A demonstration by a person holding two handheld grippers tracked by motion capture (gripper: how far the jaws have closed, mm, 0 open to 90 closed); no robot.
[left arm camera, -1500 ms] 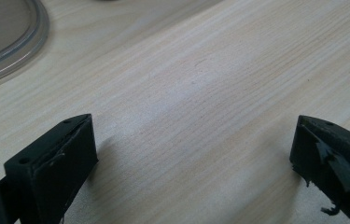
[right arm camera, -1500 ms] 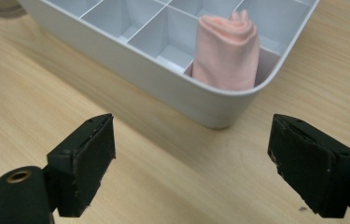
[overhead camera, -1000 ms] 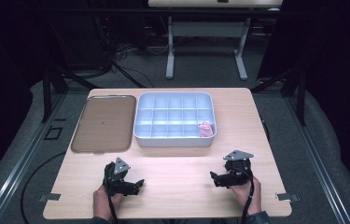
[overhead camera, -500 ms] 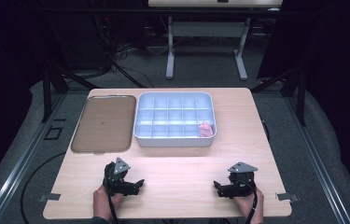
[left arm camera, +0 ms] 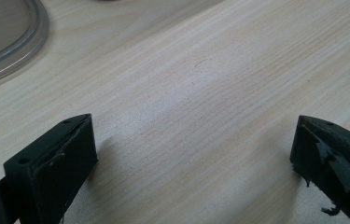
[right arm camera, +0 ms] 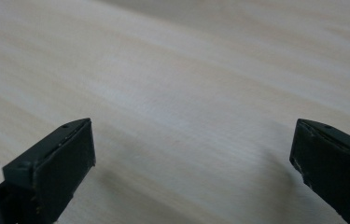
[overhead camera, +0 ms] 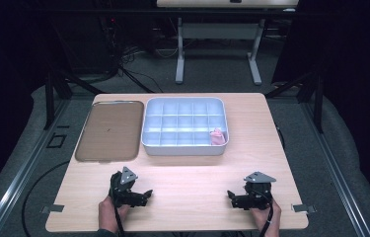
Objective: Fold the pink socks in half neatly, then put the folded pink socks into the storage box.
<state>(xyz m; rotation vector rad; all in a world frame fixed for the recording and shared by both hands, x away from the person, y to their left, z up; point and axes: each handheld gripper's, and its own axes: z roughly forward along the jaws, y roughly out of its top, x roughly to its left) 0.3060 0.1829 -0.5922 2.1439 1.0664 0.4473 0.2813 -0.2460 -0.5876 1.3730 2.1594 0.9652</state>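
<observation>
Resting low on the near strip of the worktop [overhead camera: 192, 173], both claws sit with jaws spread wide and nothing between them. Left claw [overhead camera: 145, 195] is at near-left, held by a hand [overhead camera: 108, 215] that comes in over the near edge; jaws point right, toward the middle of the worktop. Right claw [overhead camera: 232, 197] is at near-right, hand [overhead camera: 266, 219] likewise at the near edge; jaws point left. The two are well apart, bare wood between them.

Left gripper view: wide gap between the jaws, bare wood grain under it, and a rounded corner of the clear lid [left arm camera: 9, 51] at top left. Right gripper view: same wide gap, wood below, blurred.

Far half of the worktop: flat brown lid [overhead camera: 108, 131] at left, lying flat, its near edge clear of the left claw. Just beside it on the right, the pale blue compartment tray [overhead camera: 185, 148], close to touching; I cannot tell if they touch. A small pink item [overhead camera: 217, 136] sits in the tray's near-right corner compartment.

Open room: a full-width band of bare wood between tray and lid and the claws, plus a bare strip to the right of the tray out to the worktop's right edge.
</observation>
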